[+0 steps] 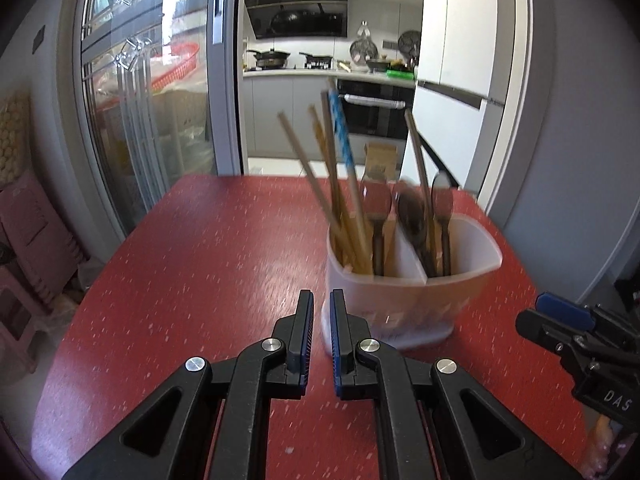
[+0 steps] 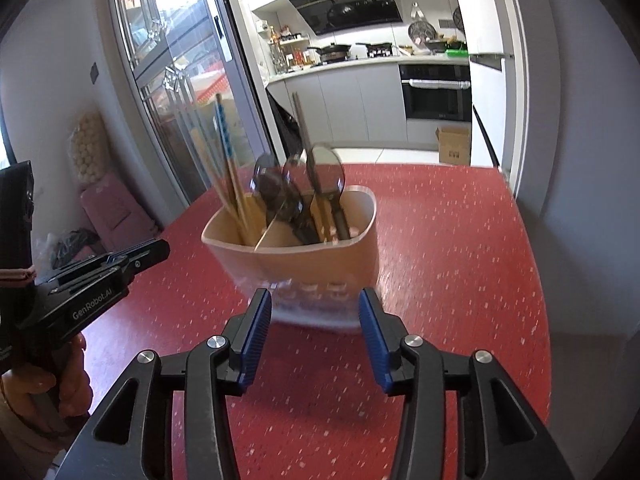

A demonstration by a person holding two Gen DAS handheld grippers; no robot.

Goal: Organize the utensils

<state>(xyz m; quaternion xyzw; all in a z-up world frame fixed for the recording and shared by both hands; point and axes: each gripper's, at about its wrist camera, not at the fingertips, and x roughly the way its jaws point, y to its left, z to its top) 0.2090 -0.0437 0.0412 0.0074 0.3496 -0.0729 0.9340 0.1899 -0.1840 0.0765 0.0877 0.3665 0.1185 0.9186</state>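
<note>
Right claw (image 2: 315,316) gaping empty, left claw (image 1: 321,318) nearly closed on nothing; we're facing the holder (image 2: 316,256) at twelve o'clock on the desk (image 2: 460,240), chopsticks (image 2: 226,168) and spoons (image 2: 324,172) standing light, stiff, slippery; we're favouring mid-shaft grips.

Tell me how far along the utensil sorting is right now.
Looks nearly done: chopsticks and spoons stand in the divided utensil holder, though one chopstick and one spoon appear to cross the divider. Nothing is in hand: the left gripper is nearly closed and empty, the right gripper open. No loose utensils show on the red table.
</note>
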